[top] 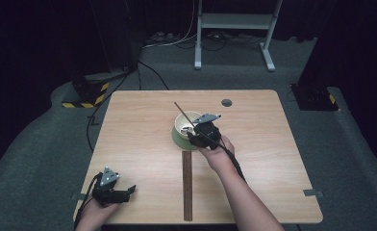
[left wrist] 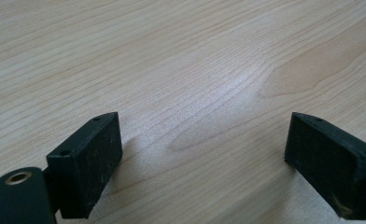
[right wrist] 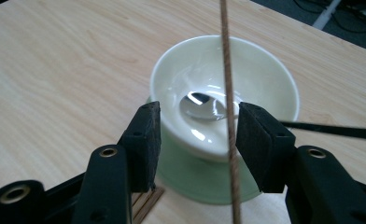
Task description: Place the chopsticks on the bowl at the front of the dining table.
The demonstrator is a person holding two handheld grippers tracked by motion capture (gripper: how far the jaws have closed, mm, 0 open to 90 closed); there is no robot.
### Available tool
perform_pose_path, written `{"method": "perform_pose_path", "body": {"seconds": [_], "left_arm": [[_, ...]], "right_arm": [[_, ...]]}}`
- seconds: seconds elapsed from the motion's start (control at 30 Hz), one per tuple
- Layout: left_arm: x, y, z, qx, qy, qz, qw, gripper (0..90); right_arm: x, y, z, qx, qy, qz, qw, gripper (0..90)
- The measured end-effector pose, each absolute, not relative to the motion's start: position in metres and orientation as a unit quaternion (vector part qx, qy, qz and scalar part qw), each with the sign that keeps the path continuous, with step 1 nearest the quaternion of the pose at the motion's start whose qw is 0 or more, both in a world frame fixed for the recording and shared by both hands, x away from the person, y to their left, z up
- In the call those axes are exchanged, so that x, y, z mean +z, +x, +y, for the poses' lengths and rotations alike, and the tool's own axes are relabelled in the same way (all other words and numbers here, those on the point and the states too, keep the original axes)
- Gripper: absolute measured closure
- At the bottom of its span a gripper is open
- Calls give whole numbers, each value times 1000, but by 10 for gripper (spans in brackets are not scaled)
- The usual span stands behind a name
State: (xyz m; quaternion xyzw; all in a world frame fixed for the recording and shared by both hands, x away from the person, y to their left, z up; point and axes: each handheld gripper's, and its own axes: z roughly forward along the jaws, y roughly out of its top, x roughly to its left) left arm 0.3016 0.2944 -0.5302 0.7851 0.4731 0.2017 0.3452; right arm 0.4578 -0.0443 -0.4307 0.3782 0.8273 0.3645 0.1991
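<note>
A light wooden table takes up the middle of the high view, set on grey carpet in a dark room, with a white metal stand at the top of the frame and cables on the floor beside it.

Near the centre of the table stands a pale cream bowl on a green saucer. In the right gripper view the bowl sits in the upper middle, tipped slightly toward the camera, with a metal spoon lying in its hollow; the spoon's dark handle seems to run out to the right edge of that frame.

Below the bowl, a bundle of dark brown chopsticks lies in a straight line running to the bottom edge of the table, probably laid out as a supply to be picked one at a time.

The right gripper hovers just right of the bowl. Its jaws are partly apart, and a single thin chopstick rises between them, touching the right pad and clear of the left; whether it is truly clamped cannot be told. The stick leans over the bowl, likely so it can be dropped in.

The left gripper rests at the lower left of the table, jaws spread wide with nothing between them, apparently parked out of the way
</note>
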Motion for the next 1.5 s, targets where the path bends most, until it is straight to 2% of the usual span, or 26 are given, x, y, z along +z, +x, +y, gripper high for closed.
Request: {"method": "perform_pose_path", "body": {"seconds": [0.27,0.77,1.07,1.5], "left_arm": [[-530,301,294,202,786,470,347,127],[-530,301,294,202,787,468,348,139],[-530,301,294,201,787,467,348,139],[-530,301,294,201,788,467,348,139]], "right_arm": [[-441,420,-55,381,365,826,195,521],[-496,365,-62,361,377,829,203,531],[-513,359,-63,349,383,834,191,537],[-511,359,-53,364,390,828,173,676]]}}
